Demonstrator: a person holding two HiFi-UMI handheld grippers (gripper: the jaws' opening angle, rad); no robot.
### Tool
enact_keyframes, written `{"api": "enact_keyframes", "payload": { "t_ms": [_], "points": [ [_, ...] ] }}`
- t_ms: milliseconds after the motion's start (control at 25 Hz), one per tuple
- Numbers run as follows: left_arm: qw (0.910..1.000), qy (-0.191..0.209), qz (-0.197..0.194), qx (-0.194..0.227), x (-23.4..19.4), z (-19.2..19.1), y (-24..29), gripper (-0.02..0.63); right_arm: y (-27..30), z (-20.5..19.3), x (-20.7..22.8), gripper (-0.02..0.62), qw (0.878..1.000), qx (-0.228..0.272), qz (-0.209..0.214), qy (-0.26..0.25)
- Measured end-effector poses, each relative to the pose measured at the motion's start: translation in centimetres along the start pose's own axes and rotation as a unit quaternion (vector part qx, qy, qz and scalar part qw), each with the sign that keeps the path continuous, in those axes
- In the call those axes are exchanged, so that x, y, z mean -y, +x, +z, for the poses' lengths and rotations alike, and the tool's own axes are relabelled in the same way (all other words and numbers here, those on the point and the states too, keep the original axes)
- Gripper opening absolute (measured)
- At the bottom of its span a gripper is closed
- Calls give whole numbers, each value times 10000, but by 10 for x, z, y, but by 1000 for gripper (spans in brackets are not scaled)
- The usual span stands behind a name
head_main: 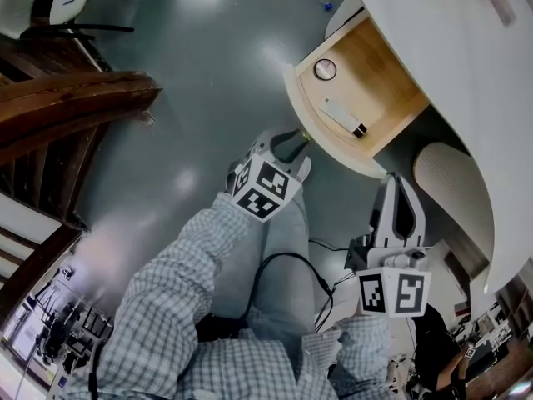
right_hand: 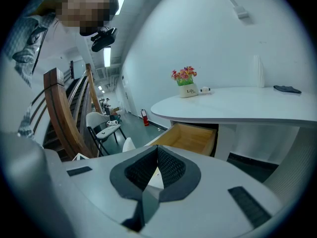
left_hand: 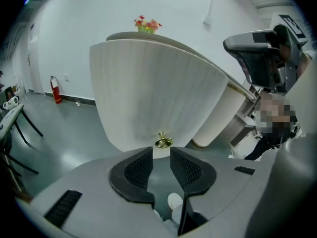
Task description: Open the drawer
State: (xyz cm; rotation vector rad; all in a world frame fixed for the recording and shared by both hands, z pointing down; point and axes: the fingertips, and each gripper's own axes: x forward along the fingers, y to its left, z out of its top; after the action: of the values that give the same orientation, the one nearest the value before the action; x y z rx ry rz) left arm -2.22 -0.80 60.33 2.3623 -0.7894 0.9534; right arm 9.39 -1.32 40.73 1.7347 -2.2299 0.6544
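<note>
Upper right of the head view, the drawer (head_main: 383,77) stands pulled out from under the white counter (head_main: 450,48). Just short of its brass knob (left_hand: 163,142), the left claw (left_hand: 161,151) is released, jaws apart and empty. Lower right, the right claw (right_hand: 157,150) is clenched on nothing.

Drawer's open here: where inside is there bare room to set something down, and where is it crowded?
Bare wood spans the back half of the drawer, between the white stick and the overhanging tabletop. The front strip is crowded: the round disc and the stick lie there, with the left gripper just outside its front.
</note>
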Motion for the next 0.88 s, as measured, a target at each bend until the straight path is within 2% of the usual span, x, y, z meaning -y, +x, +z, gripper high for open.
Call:
{"api": "enact_keyframes", "payload": {
  "t_ms": [120,240,320,880],
  "points": [
    [10000,-38,58,3,-8,-3,-11,103,3,3,-2,9,10000,11,-1,9],
    [10000,-23,38,65,-13,1,-24,31,4,7,-6,9,10000,36,-11,21],
    [9999,39,-25,140,-14,8,-34,8,5,12,-10,9,10000,68,-5,5],
    [9946,376,-870,427,5,88,-120,6,-23,66,-22,9,9995,234,-172,-154]
  ]
}}
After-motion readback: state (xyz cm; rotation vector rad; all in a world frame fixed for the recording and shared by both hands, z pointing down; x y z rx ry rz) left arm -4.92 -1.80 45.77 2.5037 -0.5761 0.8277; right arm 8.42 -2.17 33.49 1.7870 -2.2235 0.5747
